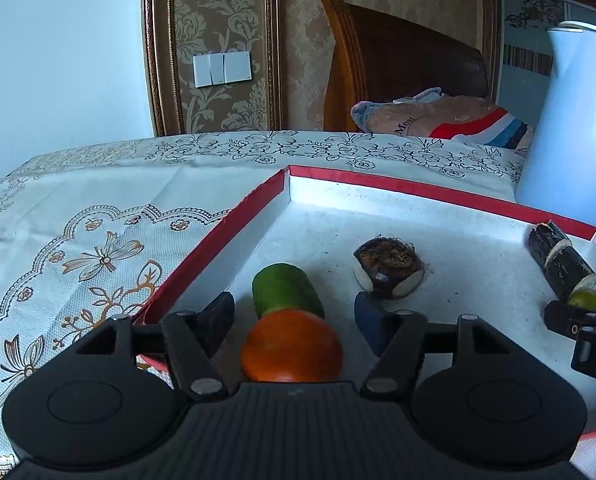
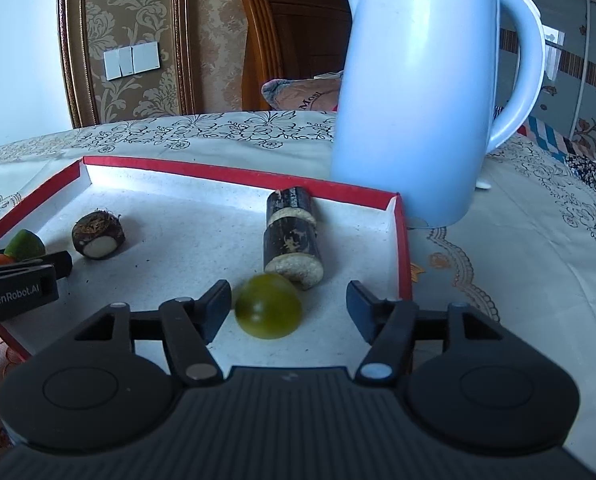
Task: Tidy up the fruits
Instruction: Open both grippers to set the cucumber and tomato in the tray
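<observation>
A red-rimmed white tray (image 1: 377, 184) holds the fruit. My left gripper (image 1: 296, 314) is open over its left part, with an orange fruit (image 1: 292, 346) and a green fruit (image 1: 286, 290) between the fingers, untouched. A brown taro piece (image 1: 387, 268) lies further in. My right gripper (image 2: 290, 308) is open around a small round green fruit (image 2: 268, 306) on the tray (image 2: 234, 174). A dark sugarcane piece (image 2: 292, 236) lies just beyond it. The taro piece (image 2: 98, 236) and my left gripper's fingertip (image 2: 60, 264) show at the left.
A pale blue Midea kettle (image 2: 417, 92) stands on the tablecloth just behind the tray's right corner. The patterned tablecloth (image 1: 98, 208) spreads left of the tray. A wooden headboard and a pillow (image 1: 437, 116) lie beyond the table.
</observation>
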